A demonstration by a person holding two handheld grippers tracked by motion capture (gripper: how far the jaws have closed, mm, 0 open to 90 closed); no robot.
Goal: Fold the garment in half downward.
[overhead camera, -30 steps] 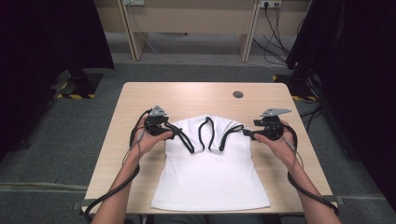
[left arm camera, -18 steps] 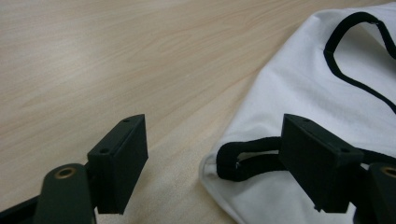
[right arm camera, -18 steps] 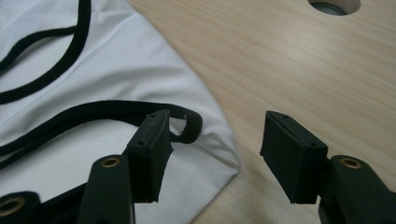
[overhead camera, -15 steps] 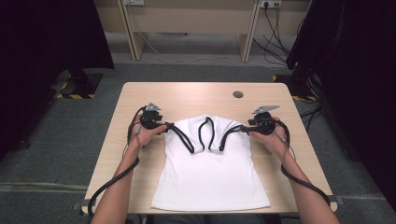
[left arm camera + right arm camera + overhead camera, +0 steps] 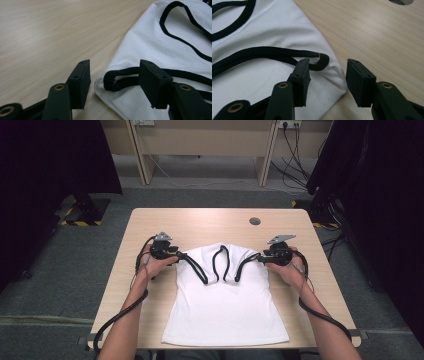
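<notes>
A white sleeveless top (image 5: pixel 225 310) with black trim lies flat on the wooden table (image 5: pixel 200 222), hem toward the person. My left gripper (image 5: pixel 177 254) is low at its left shoulder corner. In the left gripper view its jaws have just been closing, and the black strap end (image 5: pixel 112 80) lies between them (image 5: pixel 113 72) without being pinched. My right gripper (image 5: pixel 257 259) is at the right shoulder corner. Its jaws (image 5: pixel 327 68) have also been closing, and the cloth corner and strap end (image 5: pixel 322 61) sit in the gap between them.
A round cable hole (image 5: pixel 255 221) sits in the table beyond the top, also at the upper edge of the right gripper view as the hole (image 5: pixel 400 1). Bare wood flanks the garment. Desk legs and cables stand on the grey floor beyond.
Both grippers have come down onto the top's shoulder corners, the right one shifting slightly inward. Their jaws stand narrower than before.
</notes>
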